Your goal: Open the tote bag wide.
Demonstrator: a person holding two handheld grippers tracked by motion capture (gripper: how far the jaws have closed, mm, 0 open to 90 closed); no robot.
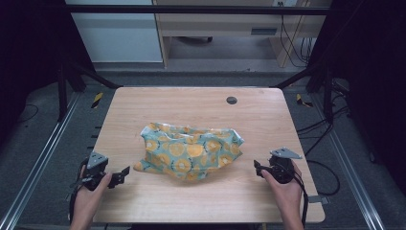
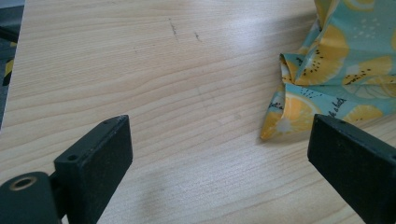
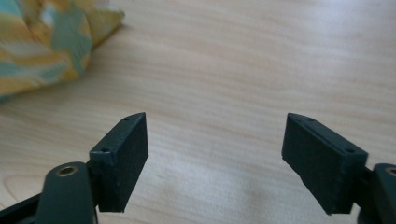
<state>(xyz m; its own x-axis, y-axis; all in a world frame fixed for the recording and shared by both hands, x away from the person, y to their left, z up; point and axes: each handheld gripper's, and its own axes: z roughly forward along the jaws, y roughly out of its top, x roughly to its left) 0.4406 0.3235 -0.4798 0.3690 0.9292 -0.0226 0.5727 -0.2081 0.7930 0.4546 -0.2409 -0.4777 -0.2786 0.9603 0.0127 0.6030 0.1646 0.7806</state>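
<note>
Lying crumpled at mid-bench, the teal cloth printed with orange citrus slices (image 1: pixel 191 151) rests on the pale wooden bench (image 1: pixel 258 120), untouched. The left claw (image 1: pixel 125 171) stands wide and empty, just beside the cloth's near-left corner. The right claw (image 1: pixel 257 167) stands wide and empty, a little apart from its right edge. Risk: pinching a bunched fold instead of a single corner would drag the whole heap.

Teal orange-slice cloth (image 1: pixel 191 151), crumpled, perhaps folded, mid-table

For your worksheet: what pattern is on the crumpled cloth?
Orange citrus slices on teal cloth, clearest in the left gripper view.
</note>
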